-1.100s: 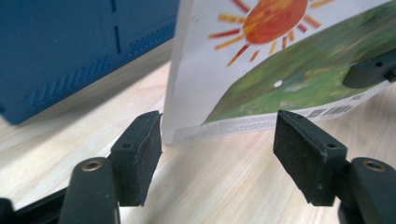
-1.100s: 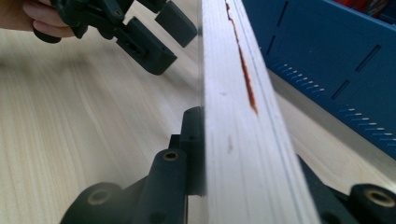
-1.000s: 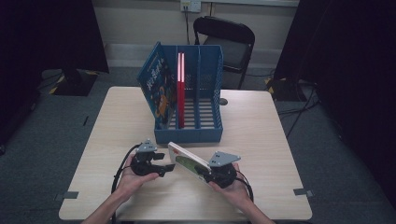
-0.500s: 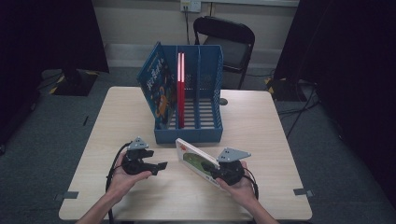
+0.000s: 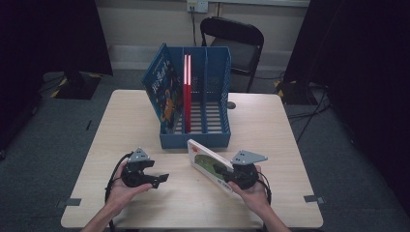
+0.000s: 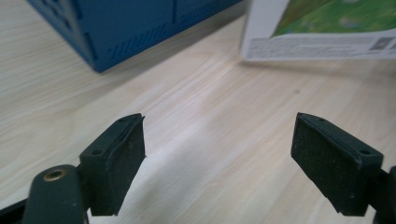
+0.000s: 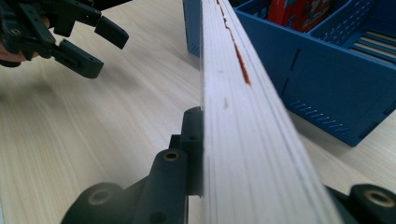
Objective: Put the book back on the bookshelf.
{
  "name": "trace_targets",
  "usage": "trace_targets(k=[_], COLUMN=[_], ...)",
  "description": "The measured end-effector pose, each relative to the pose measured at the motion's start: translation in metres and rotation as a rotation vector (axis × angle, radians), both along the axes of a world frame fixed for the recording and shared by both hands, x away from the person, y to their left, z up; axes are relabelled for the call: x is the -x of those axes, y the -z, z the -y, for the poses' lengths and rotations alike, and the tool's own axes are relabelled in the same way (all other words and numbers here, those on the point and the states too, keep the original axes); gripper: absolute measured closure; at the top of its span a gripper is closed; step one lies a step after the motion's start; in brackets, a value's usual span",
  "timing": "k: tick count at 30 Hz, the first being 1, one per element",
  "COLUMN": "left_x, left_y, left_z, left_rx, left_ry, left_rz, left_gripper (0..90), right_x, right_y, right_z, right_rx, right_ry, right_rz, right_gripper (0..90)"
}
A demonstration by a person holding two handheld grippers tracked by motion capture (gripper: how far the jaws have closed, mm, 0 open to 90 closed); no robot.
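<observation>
Both black tongs (image 5: 162,179) carry grey three-cornered plates, brass-coloured screws and trailing black cables.

No lettering can be made out. The white-backed picture book with a green cover (image 6: 322,32) carries lines of small print and a square code at its edge, all too blurred to read. The blue book leaning on the blue plastic file rack (image 5: 163,94) bears pale, unreadable title characters.

File rack (image 5: 196,137) sits mid-table (image 5: 290,145), toward the far edge. One book (image 5: 163,92) leans in its leftmost slot, another book (image 5: 186,92) upright in the next slot right. Chair (image 5: 237,43) behind table. Near side: left gripper (image 5: 157,180) front-left of rack, right gripper (image 5: 218,170) front-right, a third book (image 5: 205,162) clamped tilted between, just before the rack
</observation>
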State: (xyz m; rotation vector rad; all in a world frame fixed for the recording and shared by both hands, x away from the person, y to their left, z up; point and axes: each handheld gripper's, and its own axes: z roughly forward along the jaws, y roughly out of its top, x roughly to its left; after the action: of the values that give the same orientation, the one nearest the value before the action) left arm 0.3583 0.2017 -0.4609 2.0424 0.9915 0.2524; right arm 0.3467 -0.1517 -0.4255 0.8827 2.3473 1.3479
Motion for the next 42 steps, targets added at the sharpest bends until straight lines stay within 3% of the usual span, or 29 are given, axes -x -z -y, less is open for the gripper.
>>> trace_targets(k=[5, 9, 16, 24, 42], left_x=[-0.004, -0.003, -0.004, -0.003, -0.003], left_y=[0.004, 0.005, 0.01, 0.011, 0.012], left_z=[-0.003, -0.006, -0.006, -0.005, -0.005], left_rx=[-0.02, -0.004, -0.037, -0.058, -0.055], left_ry=[-0.023, -0.018, -0.035, -0.021, -0.03], left_rz=[-0.019, -0.012, -0.027, -0.035, -0.046], left_gripper=[17.4, 16.6, 16.3, 16.3, 16.4], right_x=[0.0, -0.001, -0.001, -0.004, -0.01], right_y=[-0.003, -0.008, -0.017, -0.027, -0.046], right_z=[0.001, 0.003, 0.005, 0.006, 0.014], right_rx=[-0.007, -0.015, -0.023, -0.041, -0.078], right_ry=[-0.001, 0.002, 0.003, 0.017, 0.057], right_rz=[0.012, 0.019, 0.031, 0.036, 0.084], right_gripper=[76.4, 76.4, 76.4, 76.4, 76.4])
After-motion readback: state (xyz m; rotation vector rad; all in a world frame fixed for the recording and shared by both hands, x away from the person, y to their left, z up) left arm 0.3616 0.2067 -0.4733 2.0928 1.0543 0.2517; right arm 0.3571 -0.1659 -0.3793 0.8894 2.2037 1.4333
